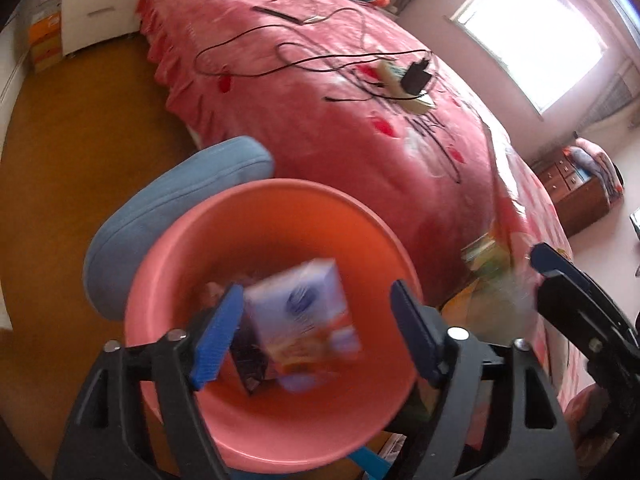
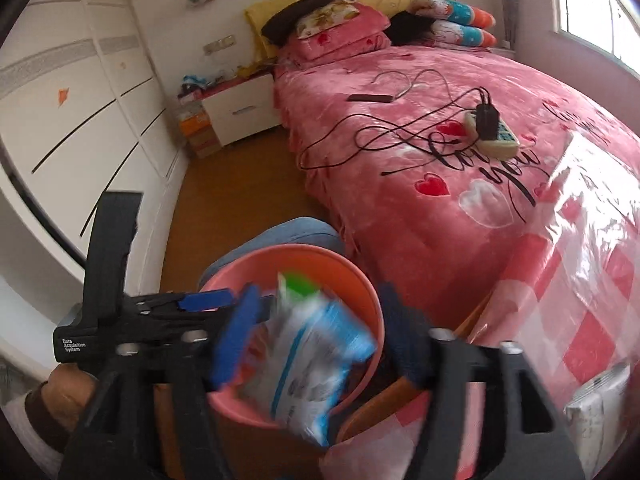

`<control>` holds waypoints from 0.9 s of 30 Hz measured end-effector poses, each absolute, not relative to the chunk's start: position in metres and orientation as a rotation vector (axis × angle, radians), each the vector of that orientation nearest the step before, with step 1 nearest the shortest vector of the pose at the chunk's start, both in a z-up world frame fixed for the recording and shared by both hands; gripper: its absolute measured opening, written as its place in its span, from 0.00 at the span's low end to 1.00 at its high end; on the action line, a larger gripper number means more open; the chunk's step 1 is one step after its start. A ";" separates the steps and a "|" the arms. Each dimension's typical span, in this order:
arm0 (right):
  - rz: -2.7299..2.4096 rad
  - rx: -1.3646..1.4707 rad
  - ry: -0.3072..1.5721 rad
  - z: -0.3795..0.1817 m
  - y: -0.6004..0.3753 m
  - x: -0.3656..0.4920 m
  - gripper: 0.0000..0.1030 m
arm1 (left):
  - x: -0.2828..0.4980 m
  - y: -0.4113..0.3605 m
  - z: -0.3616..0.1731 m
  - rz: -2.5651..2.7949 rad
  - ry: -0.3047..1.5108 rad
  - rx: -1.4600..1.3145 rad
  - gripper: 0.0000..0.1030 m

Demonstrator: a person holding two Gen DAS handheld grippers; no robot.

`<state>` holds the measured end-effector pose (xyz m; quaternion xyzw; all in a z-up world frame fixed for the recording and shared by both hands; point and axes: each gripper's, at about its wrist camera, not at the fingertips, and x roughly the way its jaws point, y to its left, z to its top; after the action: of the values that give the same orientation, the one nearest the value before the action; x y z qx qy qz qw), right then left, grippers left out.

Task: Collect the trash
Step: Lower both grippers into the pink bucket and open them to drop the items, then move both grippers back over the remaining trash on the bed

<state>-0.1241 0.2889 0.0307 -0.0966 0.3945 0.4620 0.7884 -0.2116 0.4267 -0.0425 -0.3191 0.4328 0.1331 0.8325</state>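
Note:
A pink plastic bin stands on a blue stool beside the bed; it also shows in the right wrist view. My left gripper is open over the bin's mouth. A blurred lilac carton is between its fingers, apart from the right finger, inside the bin. My right gripper is open above the bin, and a blurred white, blue and green packet hangs between its fingers without being pinched. The right gripper also shows in the left wrist view with a clear crumpled wrapper near it.
A blue cushioned stool is under the bin. The pink bed carries black cables, a power strip and a clear plastic sheet. A white nightstand and wardrobe stand across the wooden floor.

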 end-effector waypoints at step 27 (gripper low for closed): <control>0.756 -0.085 0.772 0.047 0.162 -0.112 0.89 | -0.192 0.362 -0.006 0.235 0.886 -0.490 0.86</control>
<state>-0.1121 0.1623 0.0468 -0.0406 0.3674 0.3599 0.8567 -0.1925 0.3621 -0.0065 -0.2342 0.4233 0.1122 0.8680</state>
